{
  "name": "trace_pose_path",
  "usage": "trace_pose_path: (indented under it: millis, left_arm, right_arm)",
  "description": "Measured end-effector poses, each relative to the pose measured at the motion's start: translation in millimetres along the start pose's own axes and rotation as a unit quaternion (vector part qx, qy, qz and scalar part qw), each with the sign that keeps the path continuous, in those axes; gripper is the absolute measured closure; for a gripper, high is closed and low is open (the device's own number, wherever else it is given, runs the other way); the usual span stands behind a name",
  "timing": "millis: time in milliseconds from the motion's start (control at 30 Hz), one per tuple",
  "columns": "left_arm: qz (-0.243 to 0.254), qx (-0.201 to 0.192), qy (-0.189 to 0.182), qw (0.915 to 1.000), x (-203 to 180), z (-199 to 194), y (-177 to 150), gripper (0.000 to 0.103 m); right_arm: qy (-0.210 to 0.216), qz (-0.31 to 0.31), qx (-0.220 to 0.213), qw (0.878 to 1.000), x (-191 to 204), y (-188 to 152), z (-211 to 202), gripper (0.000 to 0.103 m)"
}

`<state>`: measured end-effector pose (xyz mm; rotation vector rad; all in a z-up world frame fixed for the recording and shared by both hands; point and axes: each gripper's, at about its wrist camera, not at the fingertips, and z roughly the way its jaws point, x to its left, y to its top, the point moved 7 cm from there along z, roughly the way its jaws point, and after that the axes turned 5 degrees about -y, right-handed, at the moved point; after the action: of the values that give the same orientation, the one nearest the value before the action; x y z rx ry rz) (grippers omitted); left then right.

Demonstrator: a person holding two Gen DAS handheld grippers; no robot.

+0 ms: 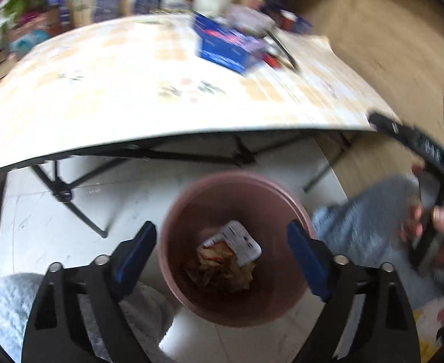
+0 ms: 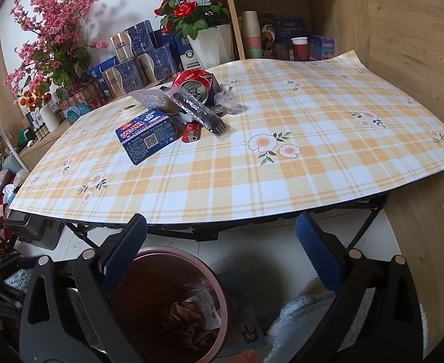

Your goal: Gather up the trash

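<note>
Pink bin [image 1: 234, 248] on the floor sits straight below the left tongs [image 1: 222, 260], spread wide and empty, wrappers [image 1: 225, 260] already inside. Right tongs [image 2: 222, 260], also released, face the counter [image 2: 282, 181], nearer the remaining blue box [image 2: 146, 139] and can [image 2: 196, 86].

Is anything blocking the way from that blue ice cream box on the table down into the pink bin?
Nothing visible does. The blue ice cream box lies atop the checked tablecloth, and the pink bin stands open below the table's near edge.
</note>
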<state>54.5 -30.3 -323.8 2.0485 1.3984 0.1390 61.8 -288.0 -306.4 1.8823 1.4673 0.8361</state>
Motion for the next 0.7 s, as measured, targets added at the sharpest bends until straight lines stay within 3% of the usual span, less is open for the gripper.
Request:
trace_pose_path:
  millis: [200, 700]
  left_arm:
    - [-0.045, -0.065, 0.019, 0.9967, 22, -25, 12, 0.006]
    - [-0.089, -0.135, 0.022, 0.9866, 44, -52, 27, 0.006]
  right_arm:
    - [-0.005, -0.015, -0.002, 1.0, 6, -1, 0, 0.006]
    - [-0.001, -0.045, -0.002, 0.999, 18, -2, 0, 0.006]
